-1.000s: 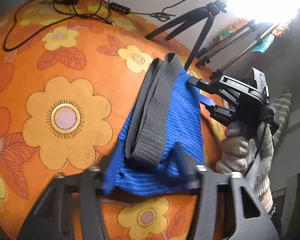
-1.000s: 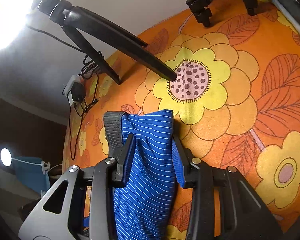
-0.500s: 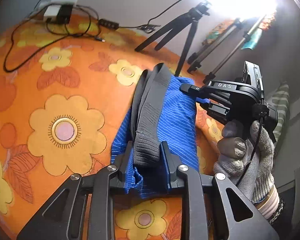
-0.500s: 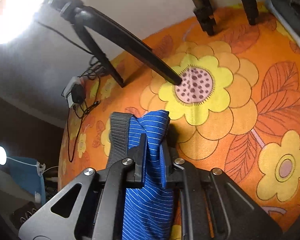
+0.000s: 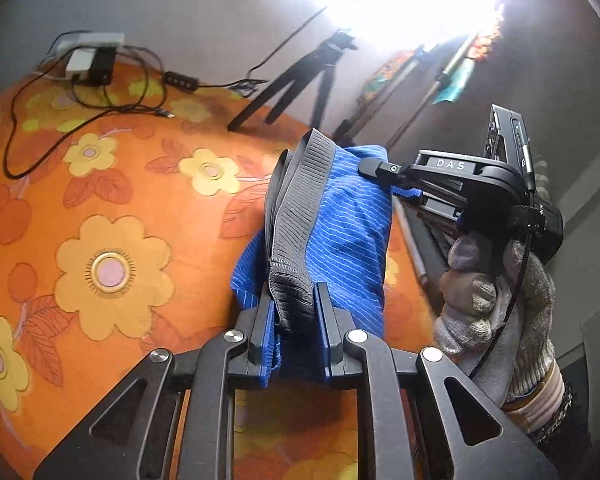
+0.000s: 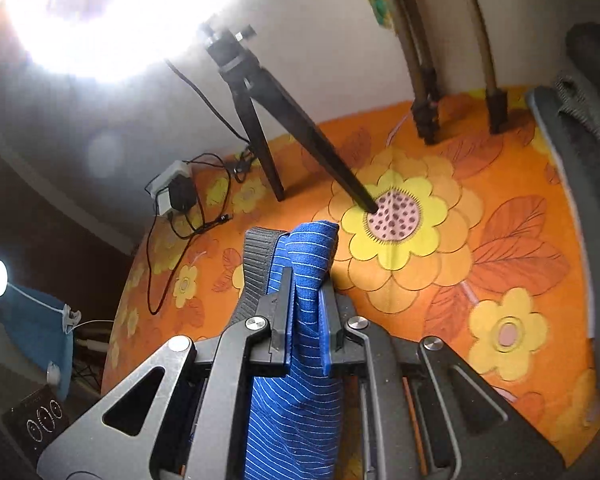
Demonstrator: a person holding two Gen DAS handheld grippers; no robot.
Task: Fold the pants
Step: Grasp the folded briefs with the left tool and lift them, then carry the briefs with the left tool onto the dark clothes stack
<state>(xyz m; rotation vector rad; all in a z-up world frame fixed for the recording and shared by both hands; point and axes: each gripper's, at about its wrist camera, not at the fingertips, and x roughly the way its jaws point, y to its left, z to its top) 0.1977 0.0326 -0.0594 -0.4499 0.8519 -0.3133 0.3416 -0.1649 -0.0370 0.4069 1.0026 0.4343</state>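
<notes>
The pants [image 5: 348,232] are blue with thin white stripes and a grey elastic waistband [image 5: 296,216], folded into a narrow bundle. My left gripper [image 5: 292,312] is shut on the near end of the waistband and blue cloth. My right gripper [image 6: 306,292] is shut on the blue cloth at the far end; it also shows in the left wrist view [image 5: 384,180], held by a gloved hand [image 5: 496,304]. The bundle is stretched between both grippers, lifted off the orange flowered cloth [image 5: 112,216].
A black tripod [image 6: 260,120] stands on the flowered surface [image 6: 500,240], one leg ending on a yellow flower. Two more stand legs [image 6: 428,120] are at the back right. A power adapter with cables [image 5: 92,64] lies at the back left. Grey fabric [image 6: 580,120] lies at the right edge.
Both grippers closed from open onto the ends of the pants and raised the bundle off the cloth.
</notes>
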